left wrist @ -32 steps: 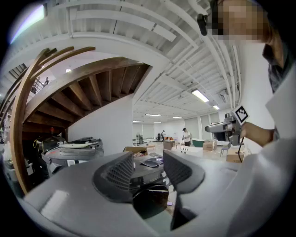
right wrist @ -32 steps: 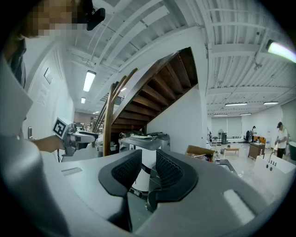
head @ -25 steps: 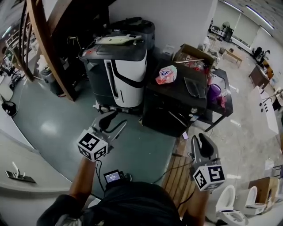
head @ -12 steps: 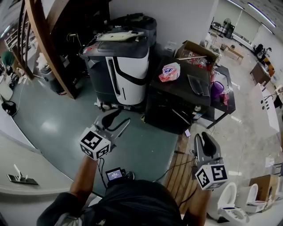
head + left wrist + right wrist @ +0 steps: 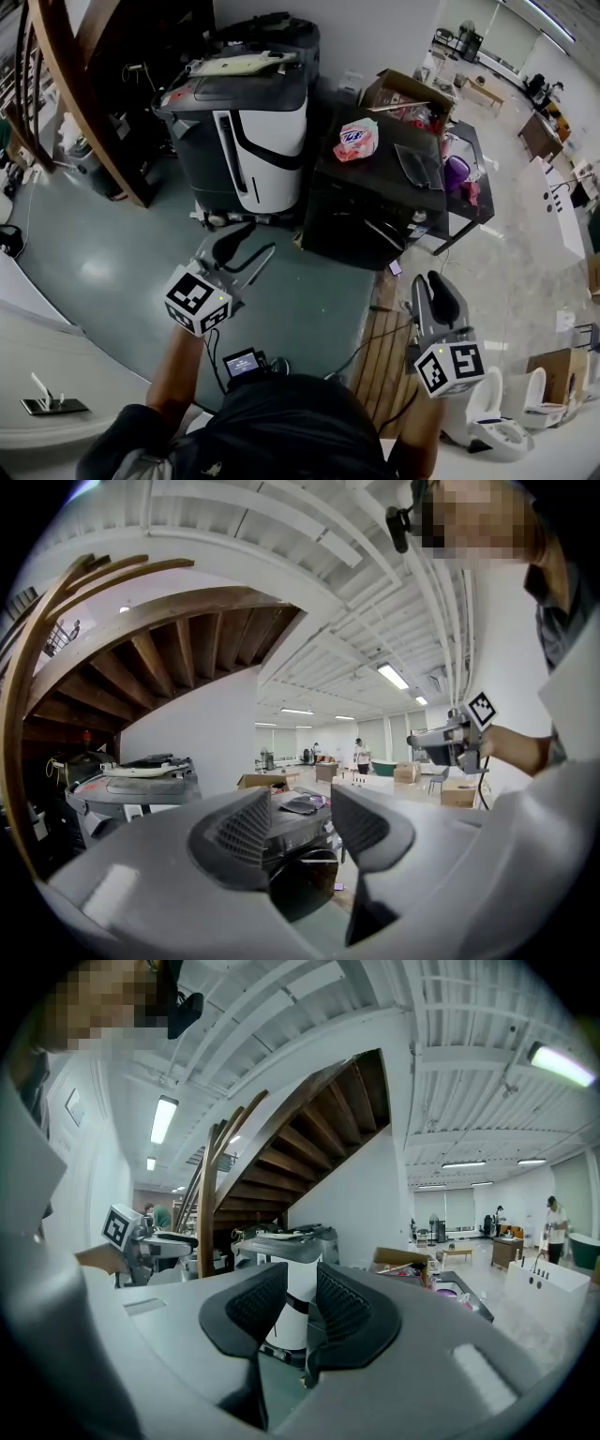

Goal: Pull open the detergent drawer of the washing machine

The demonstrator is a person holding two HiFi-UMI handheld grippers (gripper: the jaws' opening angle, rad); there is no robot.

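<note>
The washing machine (image 5: 370,220) is a dark front-loader with a round door (image 5: 377,246), standing ahead across a strip of green floor. Its detergent drawer cannot be made out. My left gripper (image 5: 246,246) is held level well short of it, with a gap between its pads (image 5: 246,832) and nothing in it. The round door (image 5: 305,885) shows through that gap. My right gripper (image 5: 439,286) hovers nearer me on the right. Its pads (image 5: 345,1302) are drawn together to a thin slit and hold nothing. Each gripper sees the other: the right gripper (image 5: 450,742), the left gripper (image 5: 155,1237).
A black-and-white machine (image 5: 248,141) stands left of the washer. A pink bag (image 5: 357,139) and dark items lie on the washer's top, with a cardboard box (image 5: 403,94) behind. A wooden staircase (image 5: 84,103) rises at left. Wooden slats (image 5: 382,370) and cables lie near my feet.
The whole view has drifted: the machines sit a little further left and higher in the head view. Both grippers travelled along with me, and their jaws look the same.
</note>
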